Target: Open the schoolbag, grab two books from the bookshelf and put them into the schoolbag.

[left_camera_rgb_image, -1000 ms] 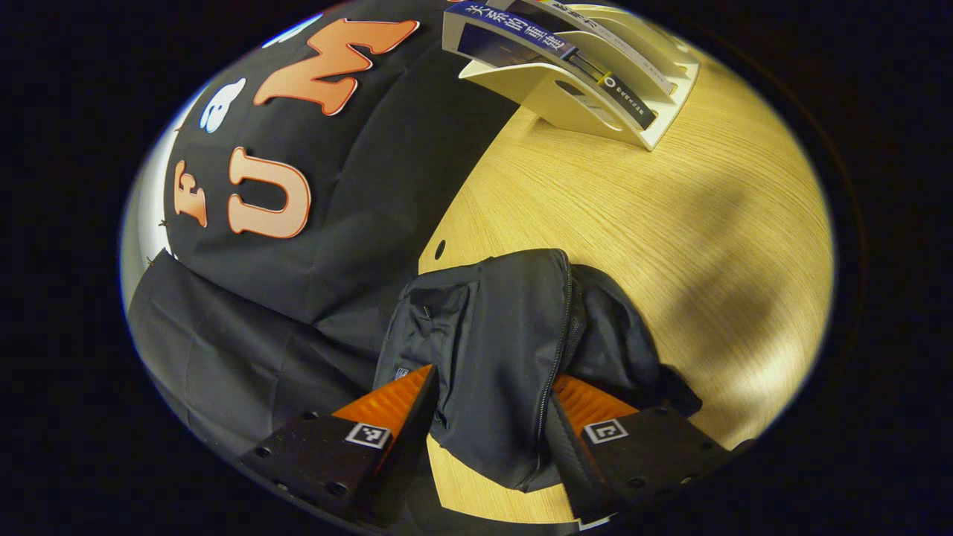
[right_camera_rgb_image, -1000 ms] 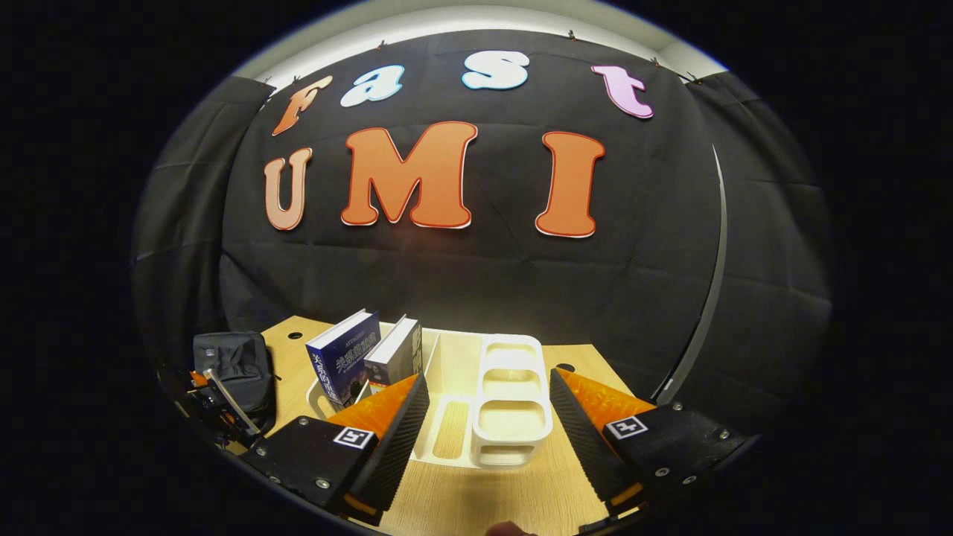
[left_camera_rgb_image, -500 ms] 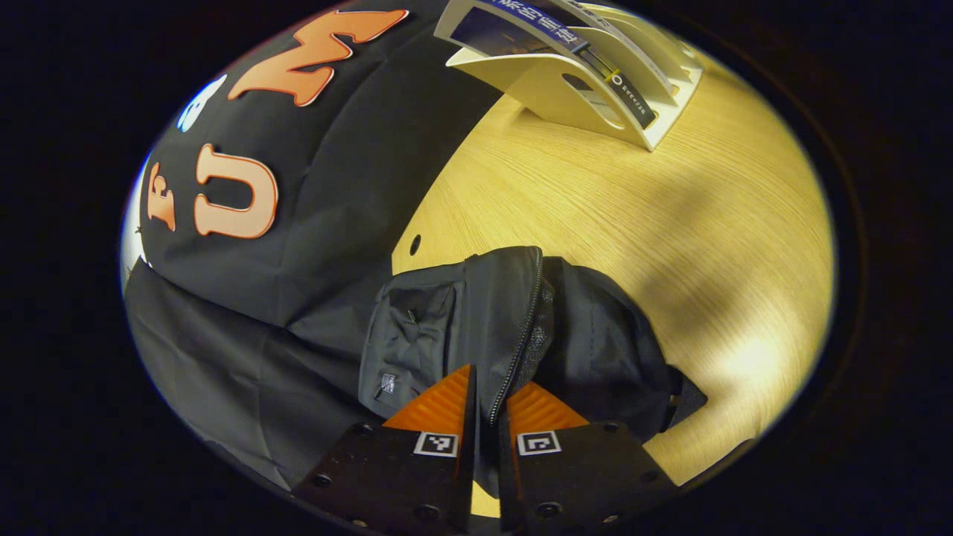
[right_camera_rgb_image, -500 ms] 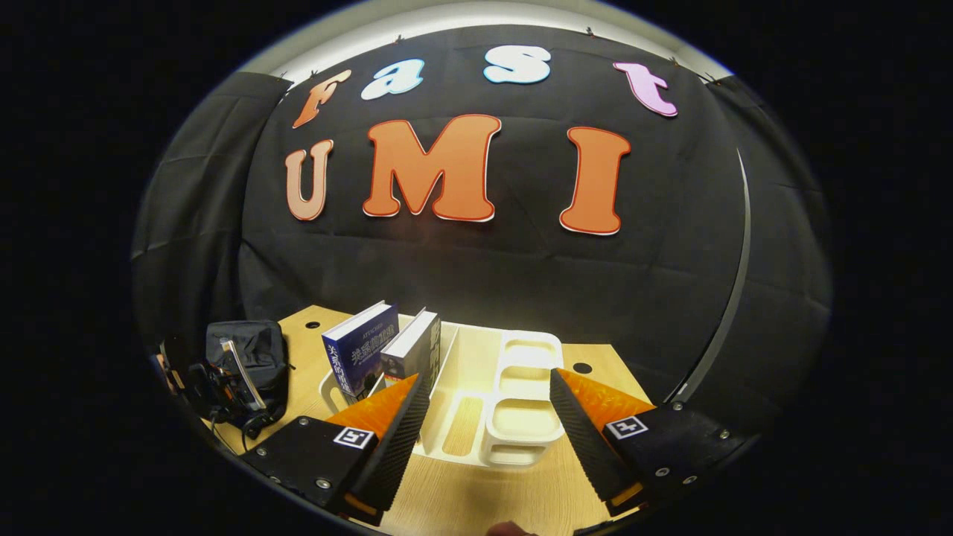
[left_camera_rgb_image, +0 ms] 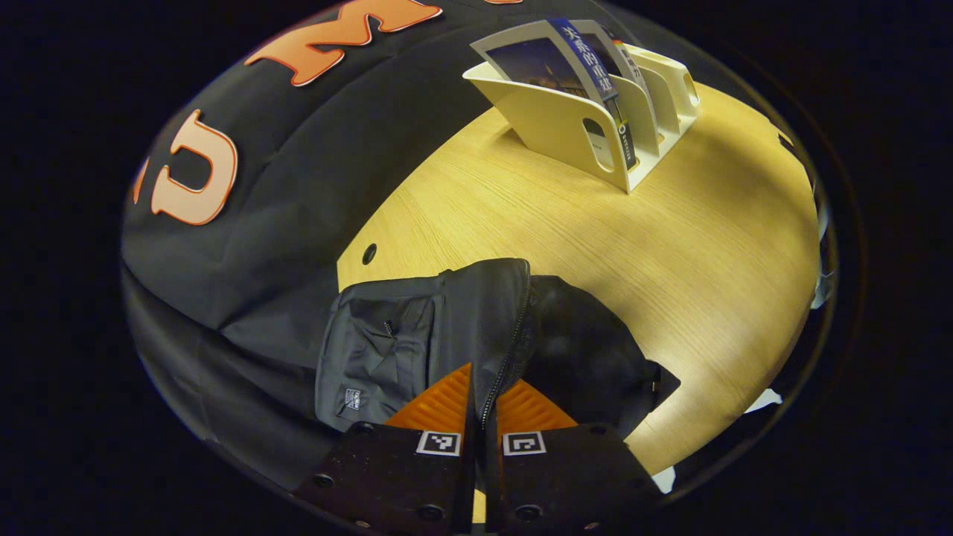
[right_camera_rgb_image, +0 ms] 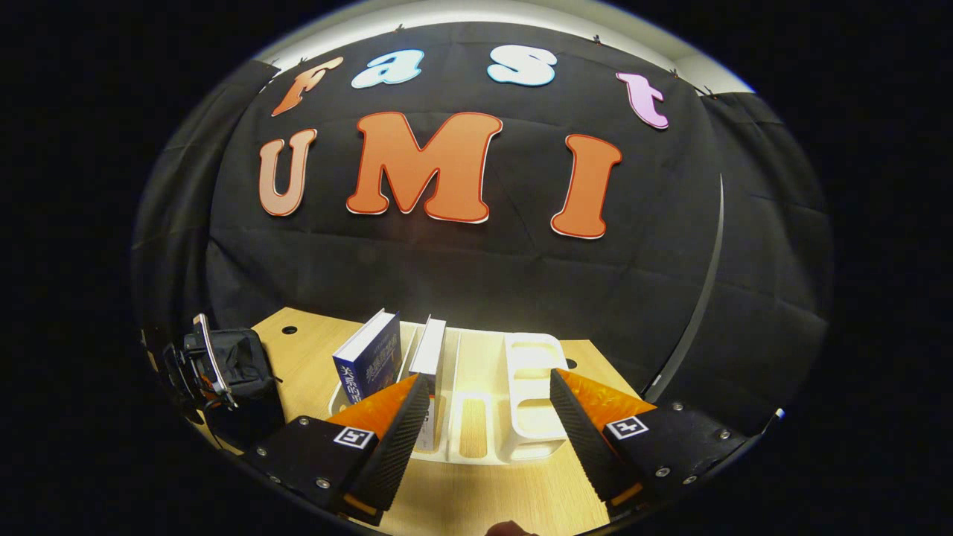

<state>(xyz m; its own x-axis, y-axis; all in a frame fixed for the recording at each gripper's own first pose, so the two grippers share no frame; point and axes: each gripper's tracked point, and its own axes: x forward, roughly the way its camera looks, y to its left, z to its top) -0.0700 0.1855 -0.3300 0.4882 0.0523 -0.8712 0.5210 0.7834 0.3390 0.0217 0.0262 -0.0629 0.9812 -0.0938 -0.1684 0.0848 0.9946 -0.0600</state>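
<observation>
Wooden table (left_camera_rgb_image: 692, 246) before black cloth | left gripper (left_camera_rgb_image: 484, 387) pinches the bag (left_camera_rgb_image: 417, 335) at its zip edge, fingers closed on the flap, likely to hold it open | right gripper (right_camera_rgb_image: 484, 406) spread empty, facing the shelf (right_camera_rgb_image: 521, 417) just ahead | books (right_camera_rgb_image: 368, 357) stand ahead-left of it, bag far left.

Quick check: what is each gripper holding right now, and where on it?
The left gripper is shut on the schoolbag, pinching its zipper edge. The right gripper is open and holds nothing.

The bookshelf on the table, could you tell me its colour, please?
Cream white; the bookshelf shows best in the right gripper view.
</observation>
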